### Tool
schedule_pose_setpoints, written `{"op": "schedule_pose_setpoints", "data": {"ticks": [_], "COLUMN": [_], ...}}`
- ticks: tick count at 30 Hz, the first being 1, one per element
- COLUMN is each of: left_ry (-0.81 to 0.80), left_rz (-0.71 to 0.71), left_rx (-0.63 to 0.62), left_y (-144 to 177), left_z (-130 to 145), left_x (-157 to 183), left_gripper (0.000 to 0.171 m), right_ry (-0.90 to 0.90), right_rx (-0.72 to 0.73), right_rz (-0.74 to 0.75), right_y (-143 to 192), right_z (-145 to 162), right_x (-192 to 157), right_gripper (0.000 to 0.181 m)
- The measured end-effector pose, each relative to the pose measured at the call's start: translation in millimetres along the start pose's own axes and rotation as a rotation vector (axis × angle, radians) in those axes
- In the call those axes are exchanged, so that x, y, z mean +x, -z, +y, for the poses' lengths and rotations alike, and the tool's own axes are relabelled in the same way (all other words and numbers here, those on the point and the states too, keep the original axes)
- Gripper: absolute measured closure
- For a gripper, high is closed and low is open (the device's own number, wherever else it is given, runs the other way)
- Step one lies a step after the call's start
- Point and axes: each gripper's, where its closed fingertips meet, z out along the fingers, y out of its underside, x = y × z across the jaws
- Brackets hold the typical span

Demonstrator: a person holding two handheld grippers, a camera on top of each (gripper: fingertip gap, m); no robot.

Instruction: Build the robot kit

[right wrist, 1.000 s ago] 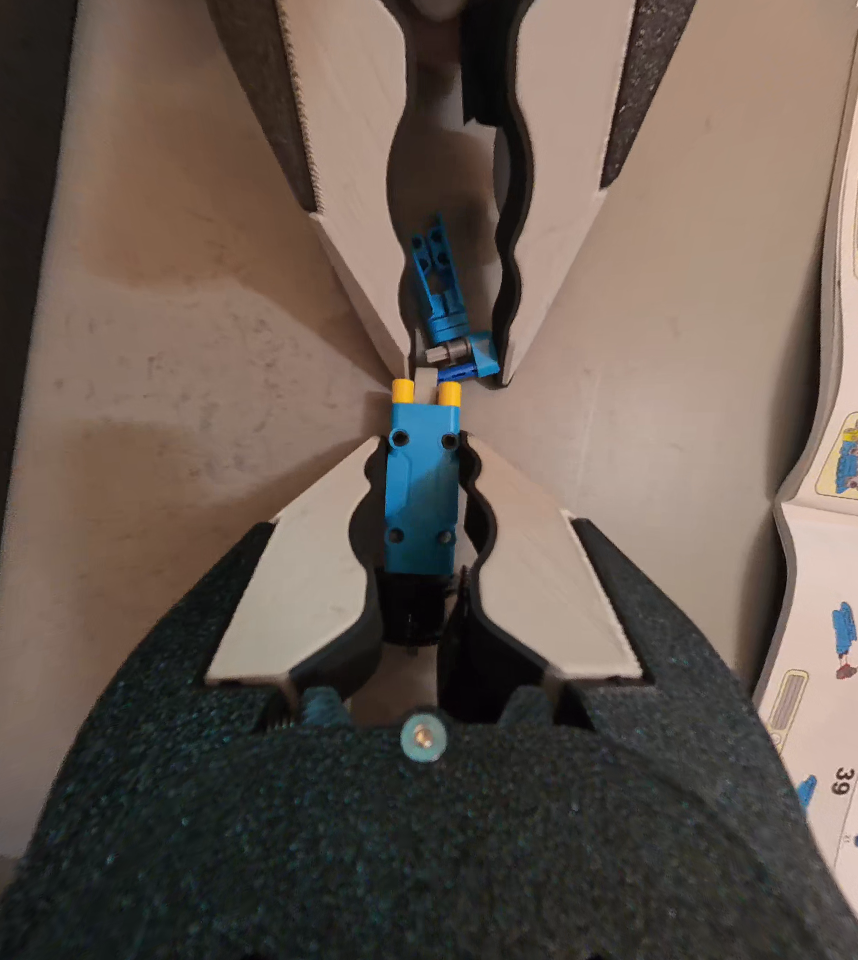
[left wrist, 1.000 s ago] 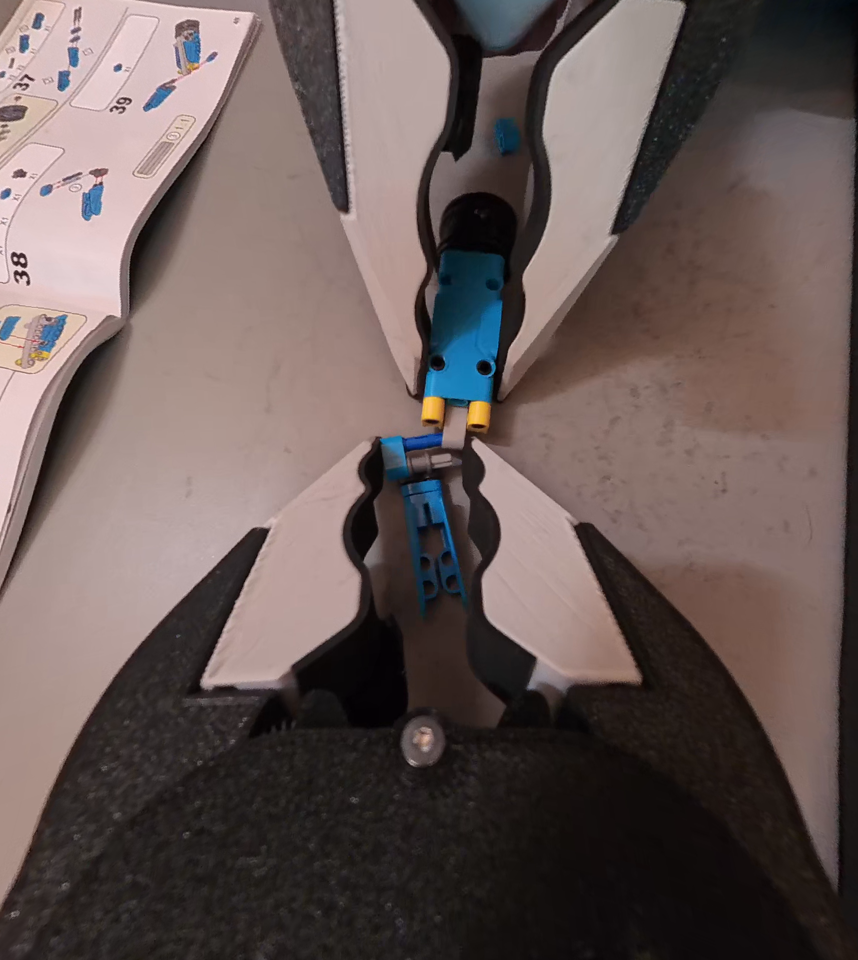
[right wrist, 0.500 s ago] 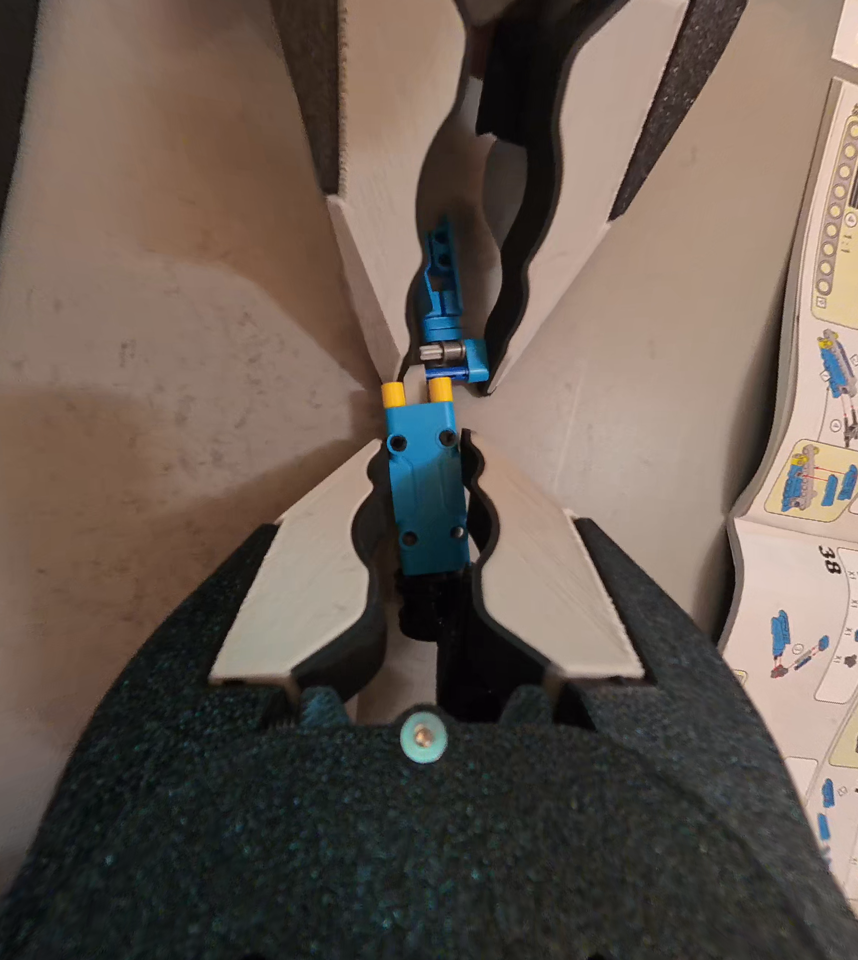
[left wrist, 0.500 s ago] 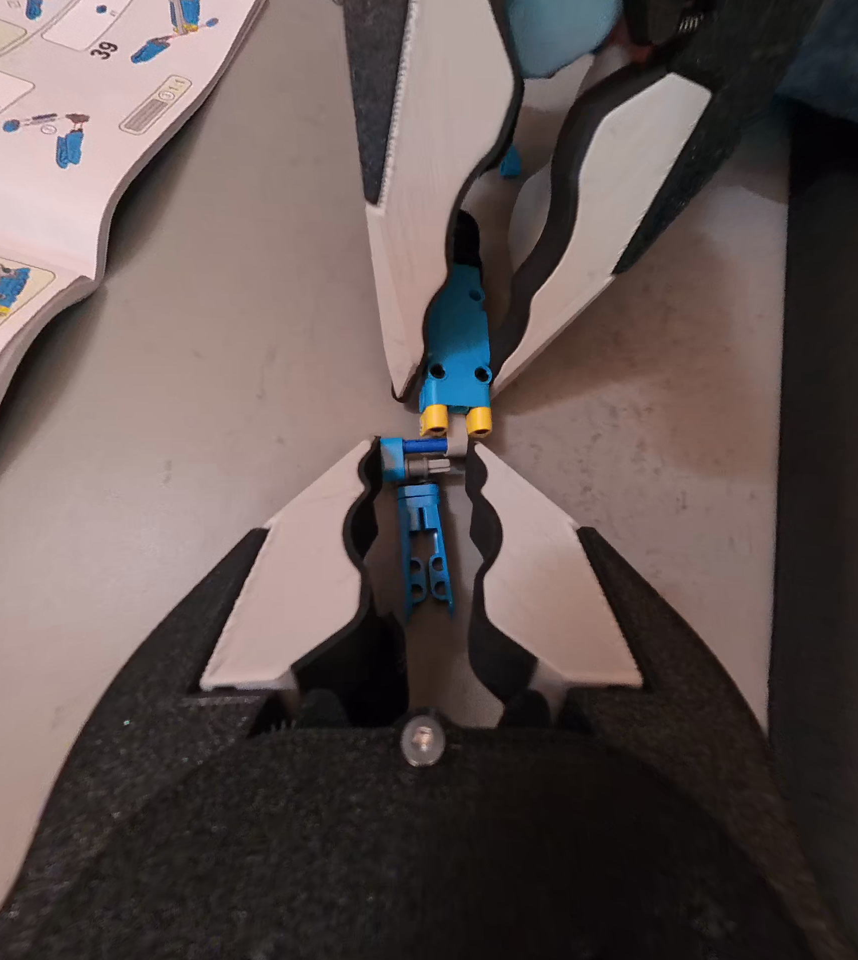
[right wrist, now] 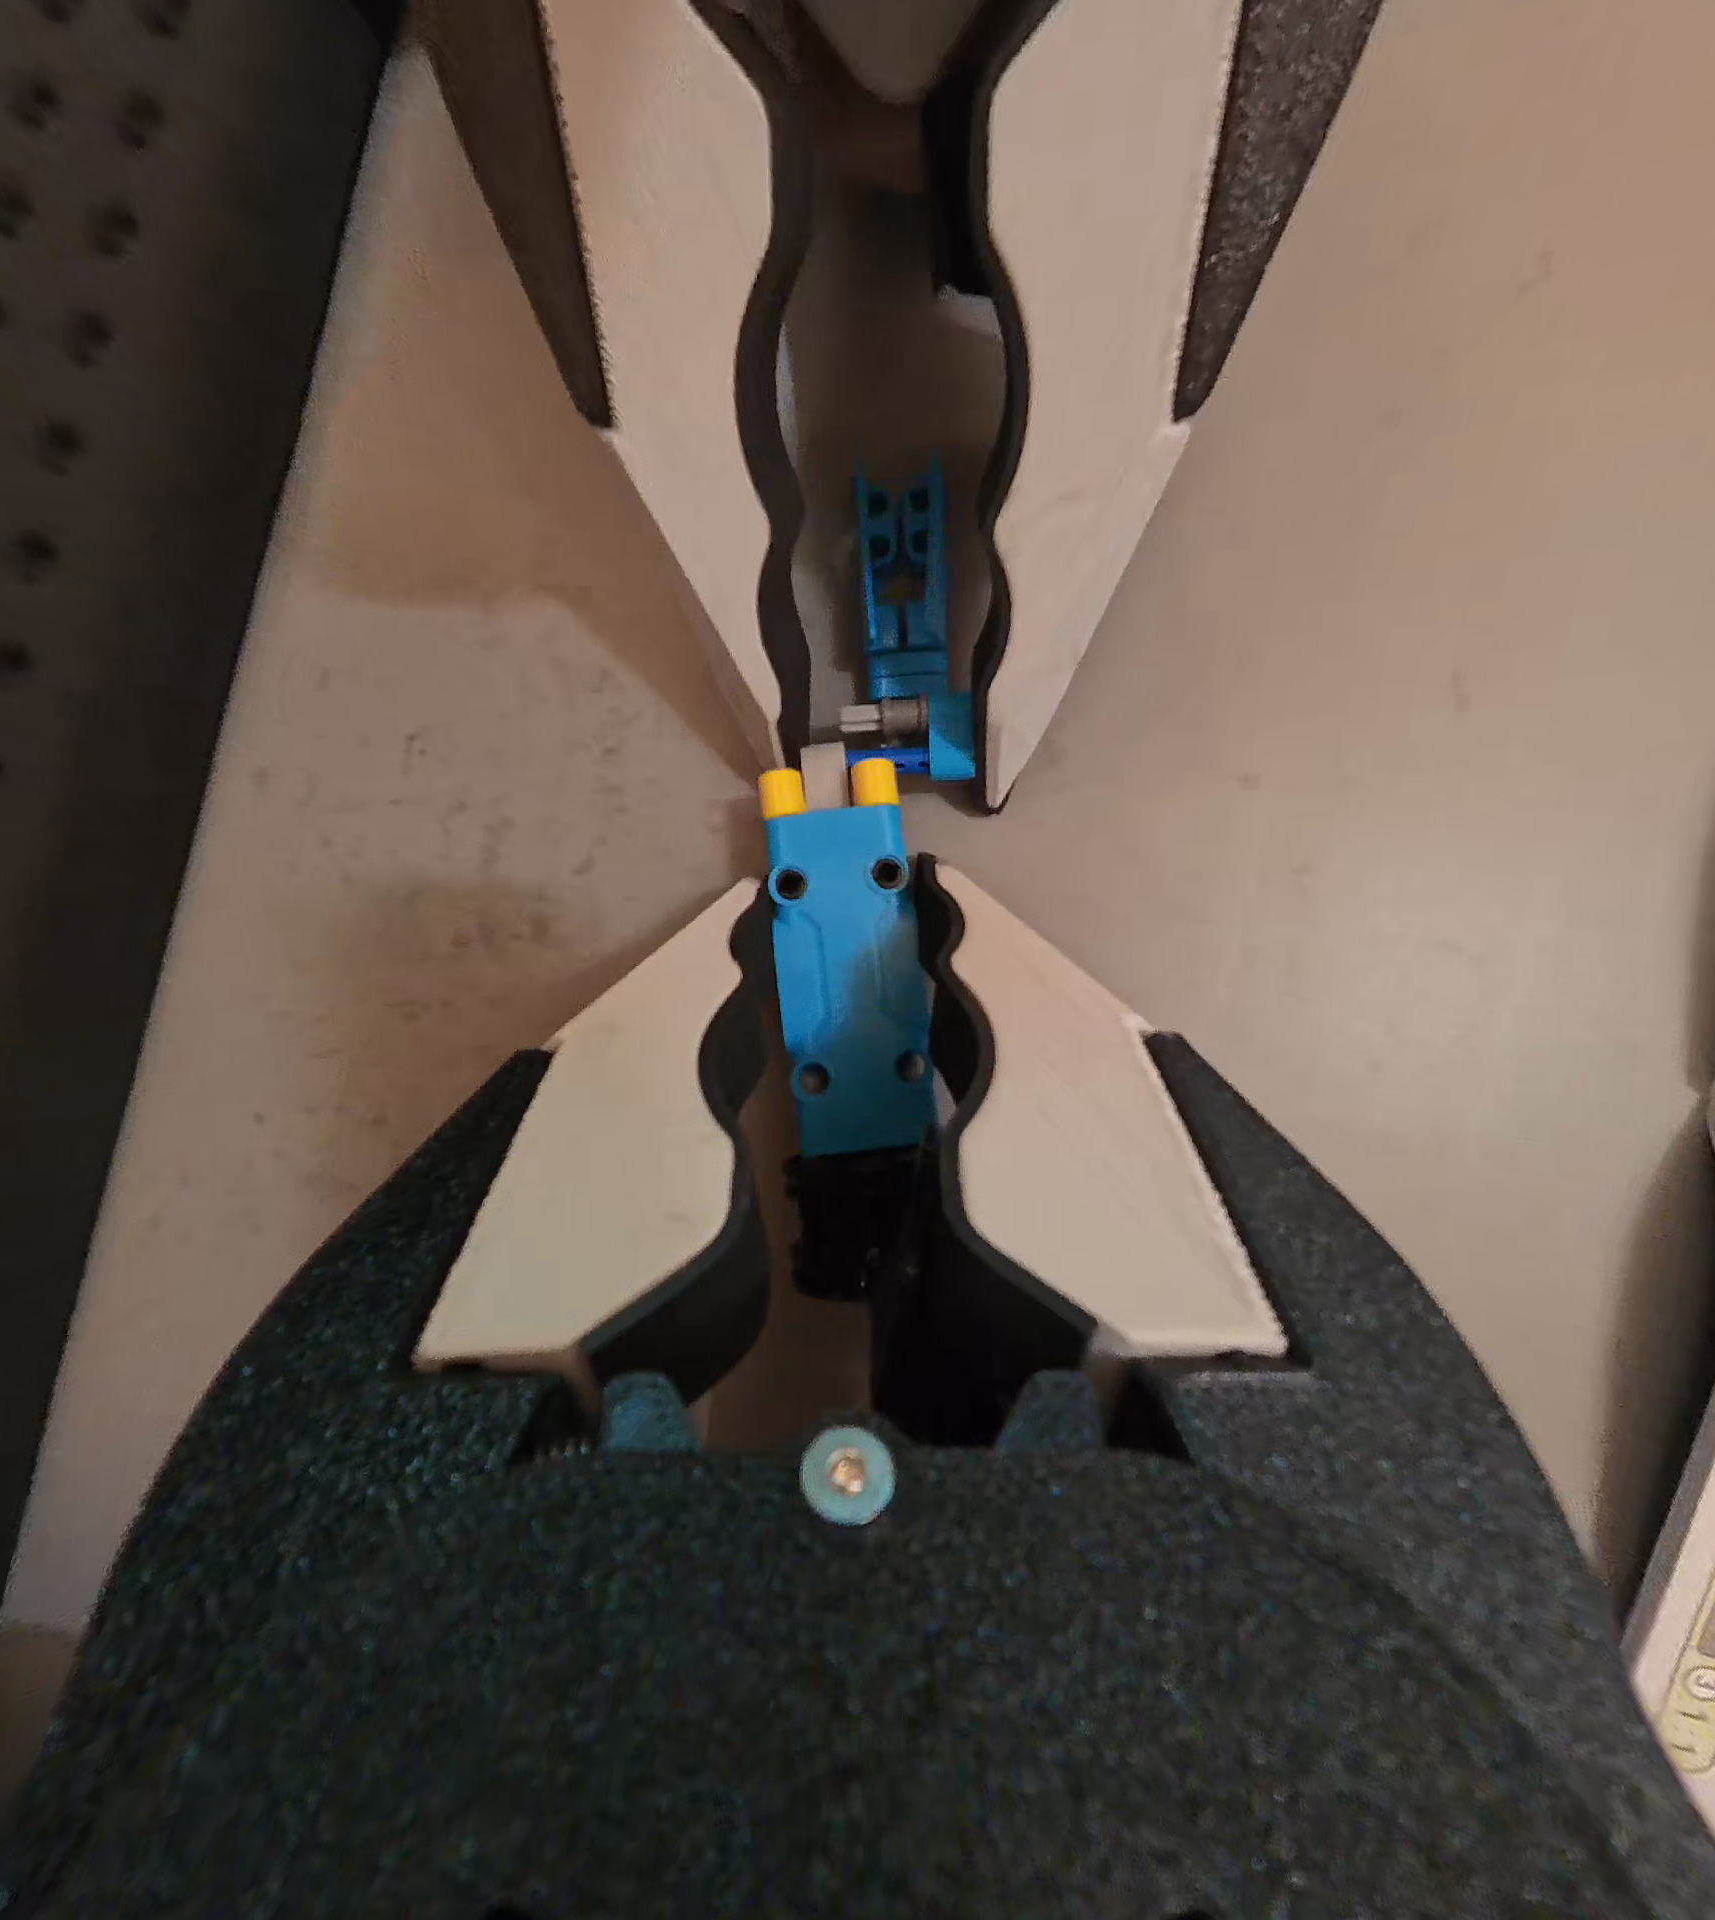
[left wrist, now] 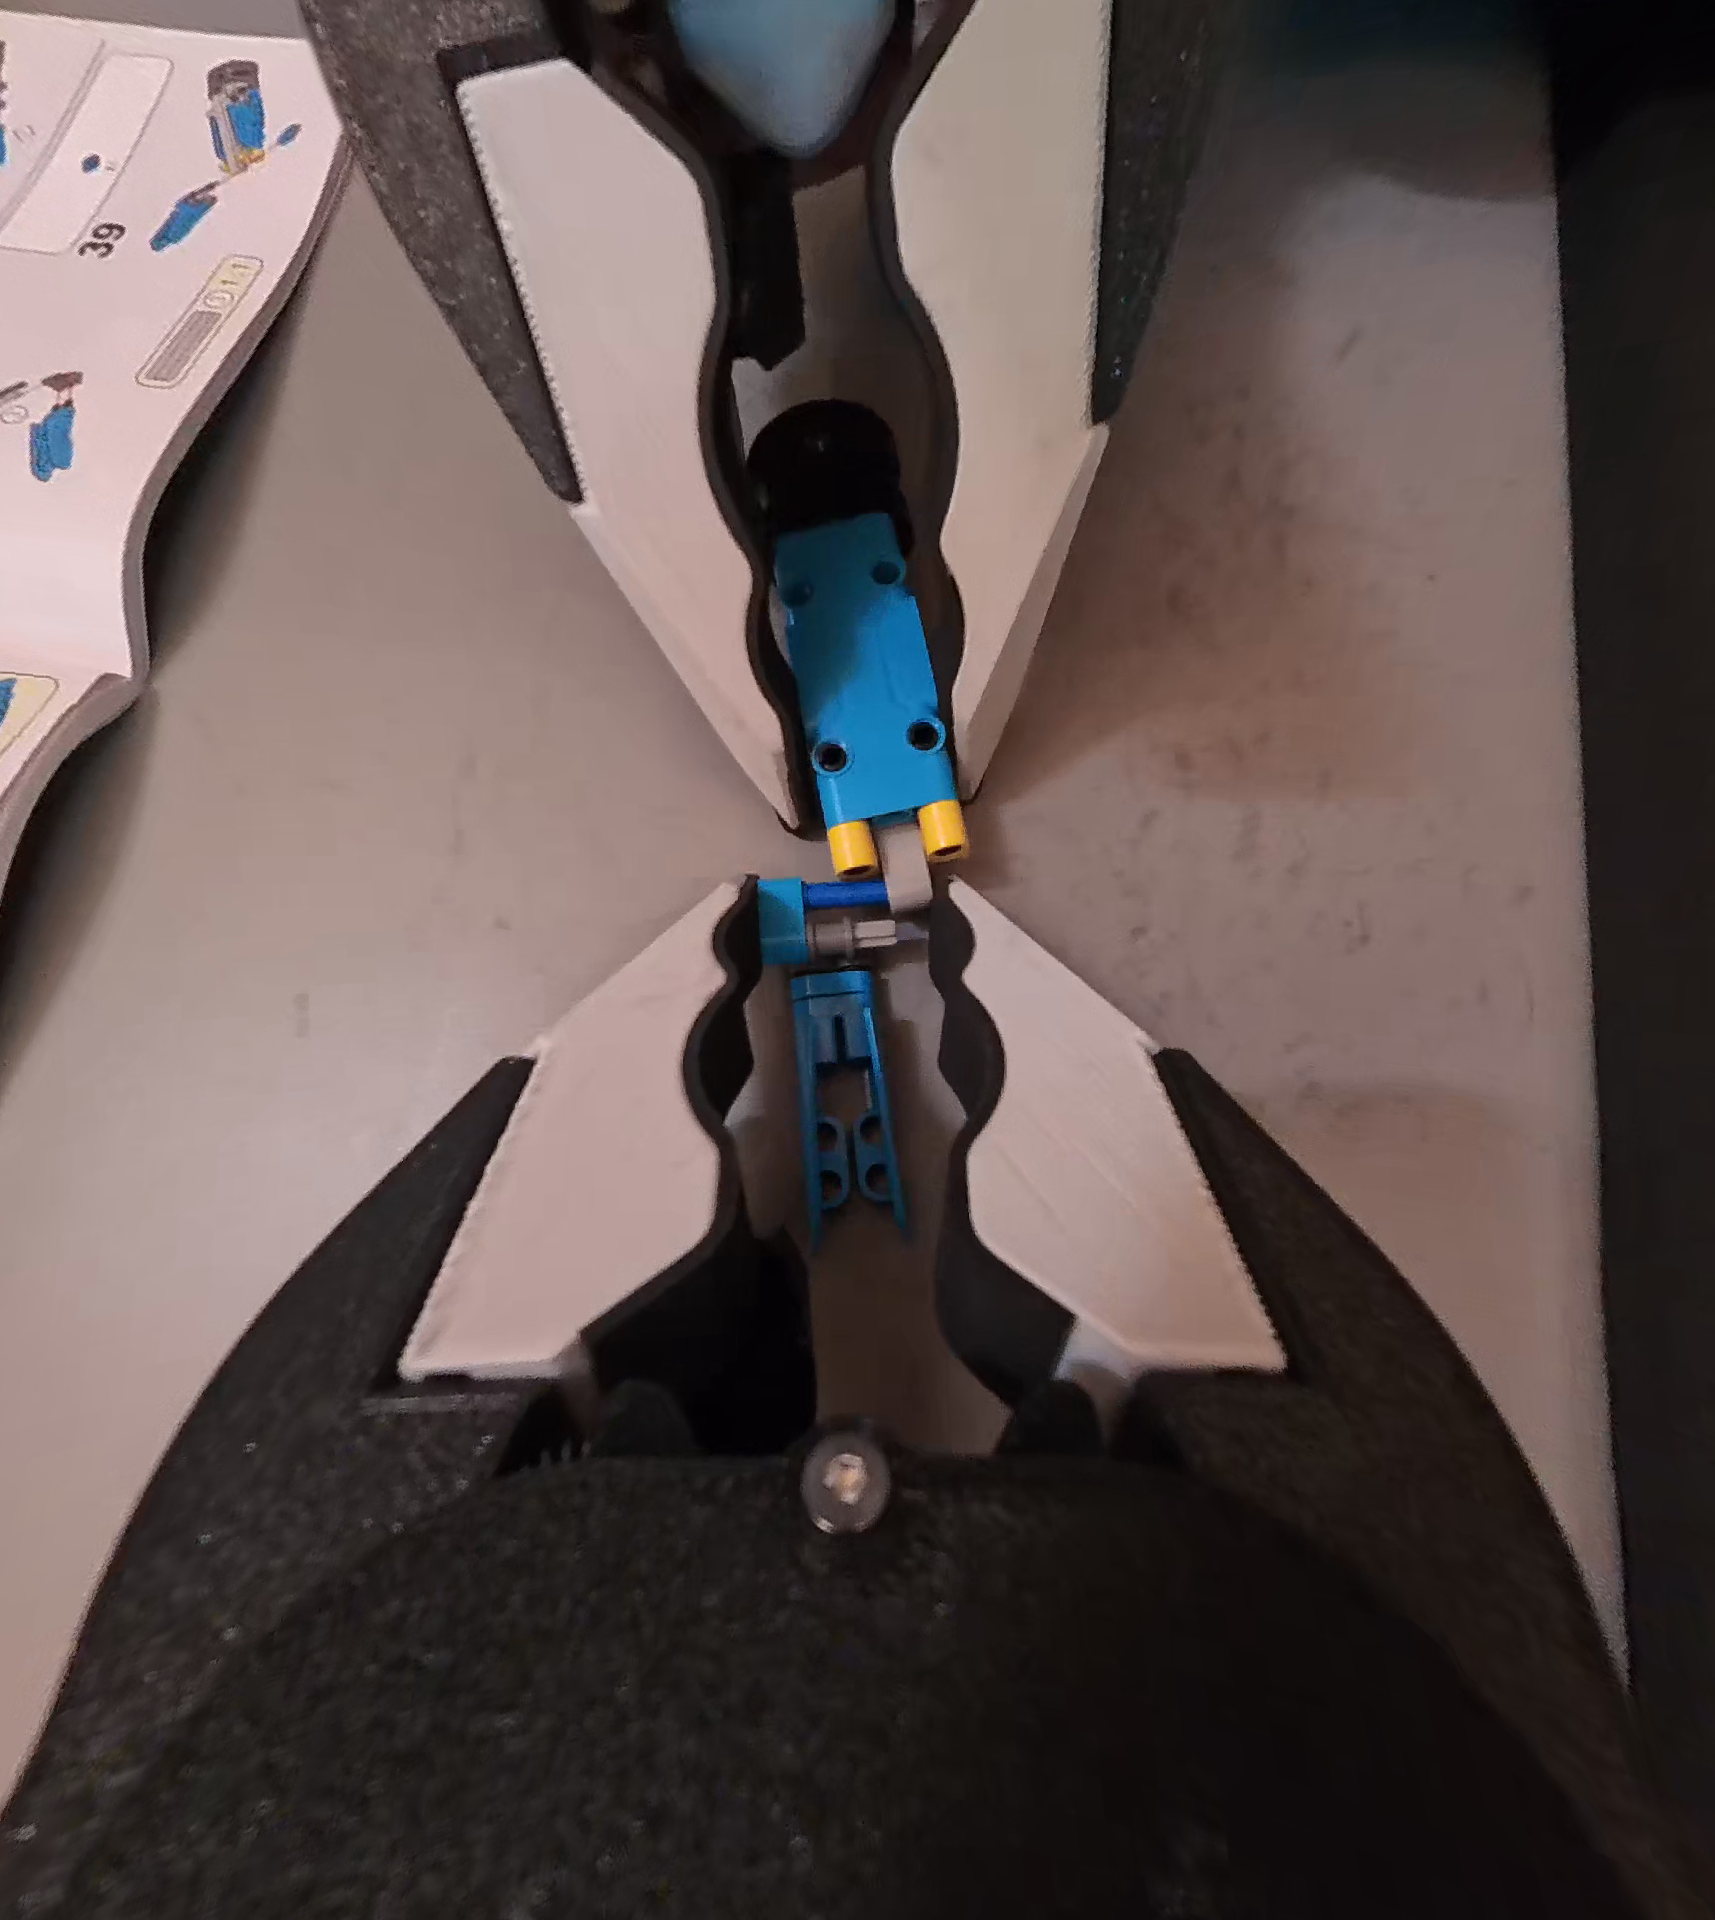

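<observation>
Left wrist view: ridged left tool [left wrist: 845, 914] around slim blue plastic strut [left wrist: 848, 1101].

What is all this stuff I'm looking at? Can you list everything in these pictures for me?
Blue block with two yellow pegs: one, bright blue, black cylinder at its back end, gripped between the right gripper's fingers, pegs pointing at the other piece.
Slim blue assembly: one, darker blue strut with a light blue corner, a grey pin and a thin blue rod, gripped between the left gripper's fingers.
Instruction booklet: one, white with blue drawings, open on the table beside the grippers.
Table: one, pale grey, scuffed.
Dark perforated mat: one, black, along the table's edge.
Left gripper: one, black body, white fingers, shut on its piece.
Right gripper: one, same build, facing the left tip to tip.
</observation>
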Motion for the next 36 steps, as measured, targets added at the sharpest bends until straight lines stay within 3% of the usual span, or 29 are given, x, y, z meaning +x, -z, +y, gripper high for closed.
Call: {"op": "schedule_pose_setpoints", "data": {"ticks": [5, 9, 16, 19, 22, 27, 36], "left_ry": [0.026, 0.094, 0.118, 0.123, 0.092, 0.072, 0.047], "left_rz": [0.023, 0.038, -0.015, -0.013, -0.014, 0.031, 0.014], "left_rx": [0.004, 0.015, 0.009, 0.008, 0.003, 0.008, 0.001], "left_y": [0.5, -0.3, -1.5, -1.3, -1.4, -1.9, -1.7], "left_z": [-0.4, -3.3, -3.2, -2.7, -2.2, -4.0, -1.5], "left_x": [1.4, 0.1, -3.6, -3.5, -1.9, 3.6, 4.8], "left_gripper": [0.14, 0.139, 0.141, 0.141, 0.141, 0.147, 0.144], "right_ry": [-0.032, -0.156, -0.004, 0.023, -0.008, -0.107, -0.012], "right_rx": [0.039, 0.136, -0.012, -0.011, 0.008, 0.081, 0.008], "right_rz": [-0.01, -0.103, 0.052, 0.063, 0.022, -0.181, 0.027], "right_y": [-0.7, 0.4, 3.7, 2.7, 1.8, 2.2, 1.0], "right_z": [-1.7, -4.2, 1.3, 1.4, 0.9, -1.5, 0.6], "right_x": [-2.2, -2.8, 1.4, 1.4, -0.2, -3.6, -1.1], "right_gripper": [0.156, 0.155, 0.155, 0.156, 0.156, 0.155, 0.155]}}
